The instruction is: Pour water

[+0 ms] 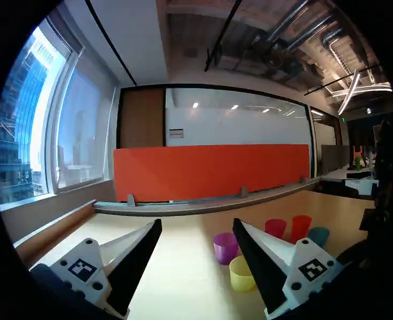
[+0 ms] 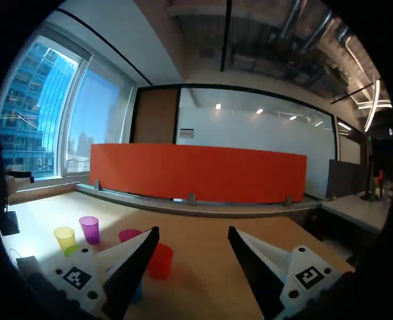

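Ahead of the left gripper (image 1: 196,221), in the left gripper view, the orange divider panel (image 1: 212,170) runs along the far edge of the wooden table (image 1: 185,266). This gripper's fingers are spread wide, with nothing between them. Five small cups cluster on the near side of the panel, toward its right end. The purple cup (image 1: 225,247) and yellow cup (image 1: 241,273) are farthest from the panel, partly behind one finger. The pink cup (image 1: 275,228), red cup (image 1: 301,228) and teal cup (image 1: 318,236) stand closer to it.

In the right gripper view, the right gripper (image 2: 192,229) is likewise spread and empty. Here the cups sit before the panel's left end. The yellow cup (image 2: 64,237) and purple cup (image 2: 89,229) are side by side, the pink cup (image 2: 128,234) is partly behind a finger, and the red cup (image 2: 160,261) is just beside that finger.

They look like thin plastic tumblers: light, fairly stiff, smooth-sided and easy to knock over. I would take one across its side wall at about mid-height, squeezing gently, since a thin wall may flex. The low angle hides the insides, so I cannot tell whether any cup holds water. A filled one would be heavier and would slop if tilted early.
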